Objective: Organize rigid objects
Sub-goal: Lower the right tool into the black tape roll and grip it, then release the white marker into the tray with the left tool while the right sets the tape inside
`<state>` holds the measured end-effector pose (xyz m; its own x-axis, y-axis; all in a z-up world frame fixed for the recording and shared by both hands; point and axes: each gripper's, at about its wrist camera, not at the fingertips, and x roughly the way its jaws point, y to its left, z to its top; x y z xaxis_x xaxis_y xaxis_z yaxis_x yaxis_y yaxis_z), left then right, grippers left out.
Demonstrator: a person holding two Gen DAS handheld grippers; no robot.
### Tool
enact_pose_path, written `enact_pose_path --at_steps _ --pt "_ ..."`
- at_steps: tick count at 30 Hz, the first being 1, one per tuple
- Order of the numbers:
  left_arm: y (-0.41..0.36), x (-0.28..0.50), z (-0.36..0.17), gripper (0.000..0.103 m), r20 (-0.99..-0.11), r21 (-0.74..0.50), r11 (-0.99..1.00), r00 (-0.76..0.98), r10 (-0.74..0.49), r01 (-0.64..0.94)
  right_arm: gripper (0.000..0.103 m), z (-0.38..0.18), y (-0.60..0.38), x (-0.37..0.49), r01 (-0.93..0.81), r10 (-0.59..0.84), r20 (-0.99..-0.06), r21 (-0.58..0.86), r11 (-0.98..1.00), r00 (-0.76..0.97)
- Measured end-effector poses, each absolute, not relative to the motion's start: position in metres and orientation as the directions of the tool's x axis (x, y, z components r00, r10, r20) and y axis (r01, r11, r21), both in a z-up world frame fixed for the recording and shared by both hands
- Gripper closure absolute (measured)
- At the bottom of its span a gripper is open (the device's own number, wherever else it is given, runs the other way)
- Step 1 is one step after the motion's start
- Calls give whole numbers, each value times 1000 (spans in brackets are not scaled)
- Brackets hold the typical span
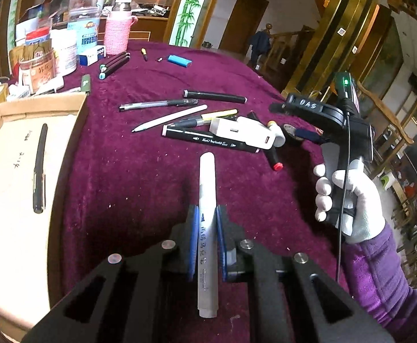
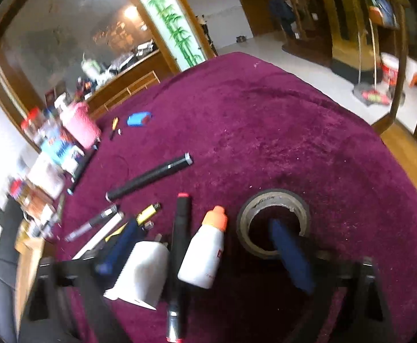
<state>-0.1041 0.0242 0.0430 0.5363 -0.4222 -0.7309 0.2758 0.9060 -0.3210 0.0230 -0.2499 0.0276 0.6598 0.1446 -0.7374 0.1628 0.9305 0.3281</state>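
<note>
- Jaws of the left gripper (image 1: 207, 230) are clamped narrow on a pale grey marker (image 1: 207, 228), seen from the left wrist; the blue pads (image 1: 193, 243) press its barrel on both sides, and the marker runs lengthwise between them, its far tip sticking out over the maroon bench (image 1: 140, 177).
- At the left lies a cardboard box lid (image 1: 11, 148) with one black pen (image 1: 39, 168) in it, which suggests sorting has only begun.
- Much is left: a heap of pens, a black double-ended marker (image 1: 211, 140) and a white charger (image 1: 245, 133) sits at mid-bench, with a black marker (image 1: 214, 96) beyond it and a blue lighter (image 1: 180, 60) far off.
- On the right, a gloved hand (image 1: 348, 200) holds the right gripper over that heap.

- From the right wrist the right gripper (image 2: 200, 257) has its jaws partly open, gripping nothing that can be made out; the picture is blurred.
- The right finger (image 2: 290, 253) reaches into the hole of a black tape roll (image 2: 274, 223), and the left finger (image 2: 119, 250) lies among the pens.
- Between them lie the white charger (image 2: 142, 271), a red-tipped black marker (image 2: 178, 257) and a small white bottle (image 2: 204, 253) with an orange cap; which one is meant cannot be told.
</note>
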Motion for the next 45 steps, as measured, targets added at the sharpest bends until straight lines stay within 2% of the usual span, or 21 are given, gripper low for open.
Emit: enact_pose_path --at_steps 1,4,8,12,17,21,24,27,31,33,34,36,40,42,43,44,45 --pt "24 -104 42 91 -732 -324 905 534 -424 275 45 26 -247 23 162 130 -748 304 939 651" --pt "25 -104 39 91 -734 -327 905 529 -425 272 50 24 -241 22 165 77 -767 232 959 637" --pt "27 -102 35 91 -736 -338 903 525 -429 264 50 25 -239 20 163 53 -770 201 966 636" --pt "29 -99 34 91 -732 -357 898 521 -439 256 49 39 -256 9 130 173 -687 366 922 706" --pt "36 -100 41 91 -711 -380 887 531 -461 261 49 51 -279 -2 115 226 -610 467 877 759" --pt "50 -103 51 91 -687 -394 881 553 -471 261 49 48 -274 7 126 194 -664 402 907 722" --pt "64 -106 53 91 -673 -413 876 564 -479 251 50 42 -259 16 107 153 -719 302 947 678" --pt "77 -108 51 91 -666 -432 871 568 -483 233 50 38 -253 19 128 54 -758 180 975 650" --pt "92 -109 46 91 -661 -460 863 568 -489 207 49 30 -269 22 199 -42 -800 98 975 599" --pt "95 -109 43 91 -660 -472 859 566 -494 200 47 24 -276 24 204 -41 -818 94 974 574" --pt "96 -108 43 91 -660 -475 858 565 -495 196 41 21 -278 25 197 -30 -825 100 975 565" --pt "97 -108 42 91 -661 -478 856 562 -498 196 37 20 -278 27 186 -33 -819 91 978 573" --pt "96 -112 46 91 -653 -472 857 571 -497 206 38 17 -274 36 152 13 -827 118 981 562" --pt "98 -116 50 91 -647 -468 858 580 -494 209 47 11 -271 38 118 61 -834 149 982 548" --pt "99 -118 51 91 -645 -467 860 585 -491 207 60 12 -269 37 108 63 -827 147 983 559" --pt "101 -120 52 91 -644 -465 861 590 -487 204 67 11 -270 37 102 85 -822 171 980 563" --pt "102 -122 54 91 -643 -464 863 593 -484 201 85 12 -274 34 110 125 -816 224 968 564"
